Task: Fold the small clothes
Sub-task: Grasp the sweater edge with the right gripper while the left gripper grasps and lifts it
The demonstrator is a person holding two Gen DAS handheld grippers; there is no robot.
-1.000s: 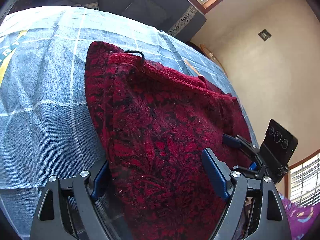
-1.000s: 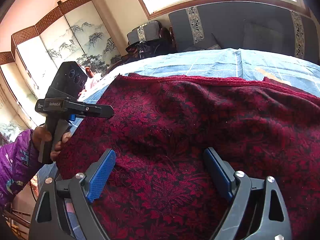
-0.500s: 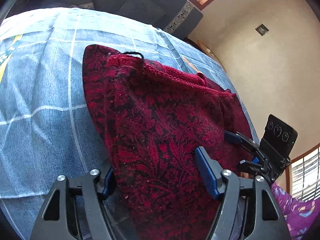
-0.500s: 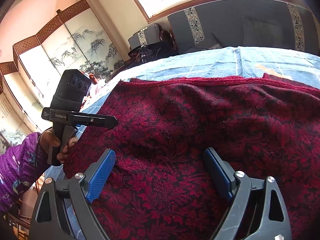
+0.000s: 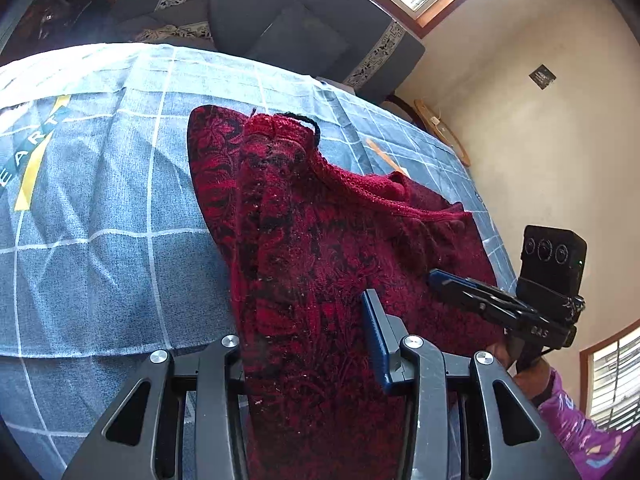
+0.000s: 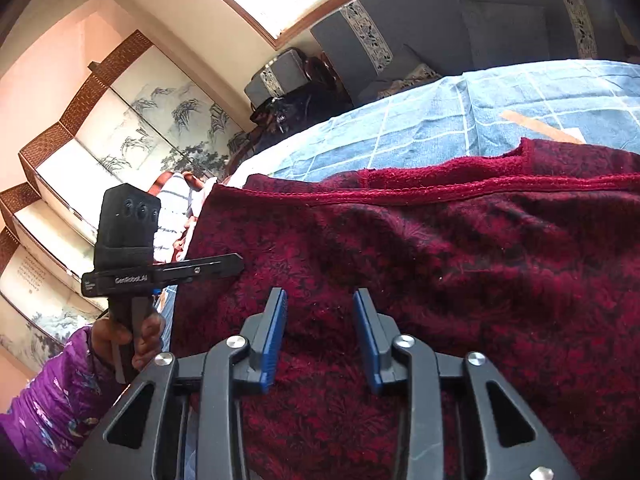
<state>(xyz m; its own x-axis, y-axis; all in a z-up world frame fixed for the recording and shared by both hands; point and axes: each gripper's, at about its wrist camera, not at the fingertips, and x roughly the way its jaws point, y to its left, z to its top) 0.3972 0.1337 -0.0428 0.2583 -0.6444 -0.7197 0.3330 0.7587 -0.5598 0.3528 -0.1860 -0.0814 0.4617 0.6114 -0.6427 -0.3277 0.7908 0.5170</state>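
A dark red patterned knit garment (image 5: 328, 248) lies on the blue checked cloth, also filling the right wrist view (image 6: 440, 264). My left gripper (image 5: 308, 344) has its jaws partly closed around the garment's near edge, with cloth bunched between them. My right gripper (image 6: 320, 336) has its jaws narrowed over the garment's near hem, with a gap between the blue pads (image 6: 276, 336); cloth lies under them. Each gripper shows in the other's view: the right one (image 5: 480, 296) and the left one (image 6: 192, 272).
The blue checked cloth (image 5: 100, 208) covers the surface. A grey sofa (image 5: 280, 28) stands behind it. A painted folding screen (image 6: 100, 152) stands at the left. The person's purple sleeve (image 6: 52, 400) is at the near edge.
Both grippers' jaws have closed in from wide open. The left one has drawn the garment's edge up into a bunched fold. The right gripper has tilted.
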